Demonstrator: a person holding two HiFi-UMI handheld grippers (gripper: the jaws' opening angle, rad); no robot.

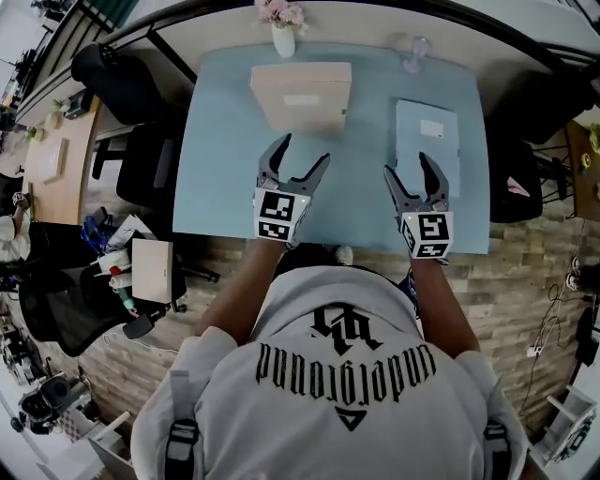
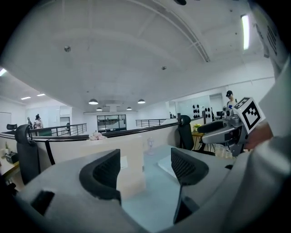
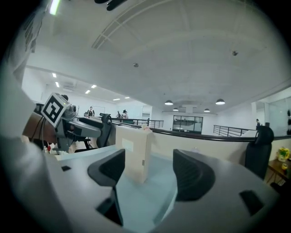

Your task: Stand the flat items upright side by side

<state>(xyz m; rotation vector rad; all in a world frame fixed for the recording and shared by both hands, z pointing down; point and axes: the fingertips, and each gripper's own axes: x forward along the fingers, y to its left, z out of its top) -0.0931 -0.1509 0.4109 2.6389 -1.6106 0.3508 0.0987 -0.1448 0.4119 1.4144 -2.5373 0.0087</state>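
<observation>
A beige flat box (image 1: 302, 94) stands upright at the back middle of the light-blue table (image 1: 225, 178); it also shows ahead between the jaws in the left gripper view as the beige box (image 2: 132, 170) and in the right gripper view as the beige box (image 3: 132, 152). A pale blue flat item (image 1: 427, 141) lies flat at the right. My left gripper (image 1: 298, 167) hovers open just in front of the beige box. My right gripper (image 1: 411, 171) is open over the near end of the blue item. Nothing is between either pair of jaws.
A white vase with pink flowers (image 1: 282, 28) and a clear glass (image 1: 416, 52) stand at the table's far edge. Black office chairs (image 1: 141, 141) flank the table on both sides. A wooden desk (image 1: 56, 159) is further left.
</observation>
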